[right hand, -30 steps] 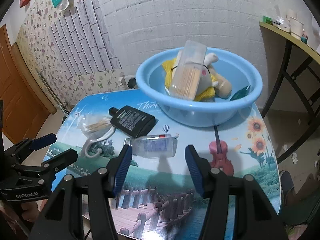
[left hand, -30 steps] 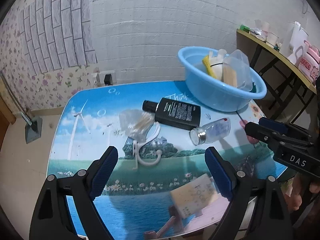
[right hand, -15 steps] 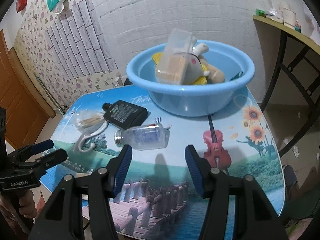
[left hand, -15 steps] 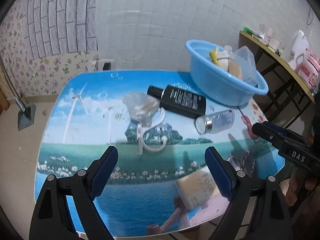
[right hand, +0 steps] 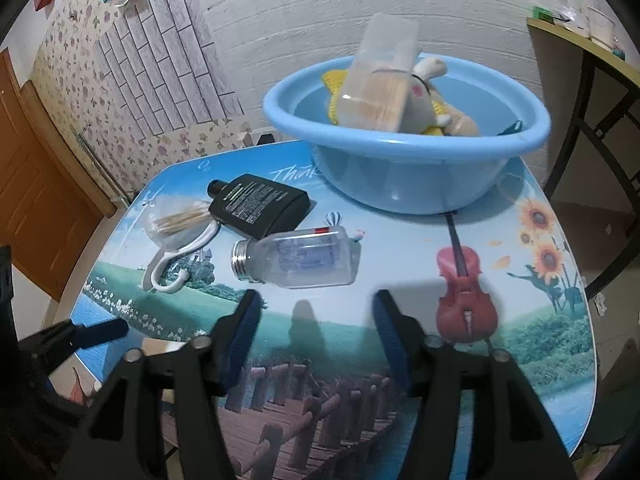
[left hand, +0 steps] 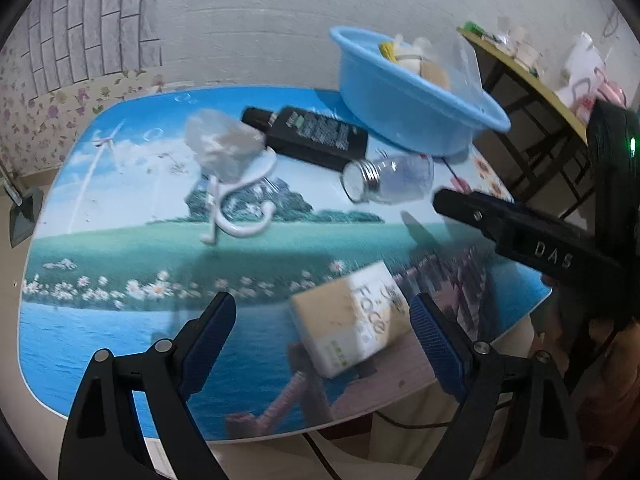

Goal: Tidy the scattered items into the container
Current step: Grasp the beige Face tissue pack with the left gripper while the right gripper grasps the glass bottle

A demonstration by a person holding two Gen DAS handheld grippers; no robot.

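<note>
A blue basin (right hand: 400, 176) at the table's far side holds a plush toy and a clear box of sticks. In front of it lie a black flat bottle (right hand: 256, 204), a clear metal-capped bottle (right hand: 300, 260), a bag of sticks (right hand: 176, 224) and a white hook (right hand: 168, 268). My right gripper (right hand: 318, 304) is opening with nothing between its fingers; the clear bottle lies just beyond its tips. My left gripper (left hand: 322, 312) stands open low over the near edge. A cream box (left hand: 352, 320) lies between its fingers, close to the right pad, with no visible press.
The table (left hand: 120, 280) has a printed landscape top and rounded edges. A side table (left hand: 532, 76) with small items stands to the right of the basin. A brown door (right hand: 36, 200) is at the left. The right gripper's finger (left hand: 520, 232) reaches in beside the clear bottle.
Both grippers have sunk toward the table. The right jaws have spread wider. The left gripper has tipped down, and the cream box now sits between its fingers.
</note>
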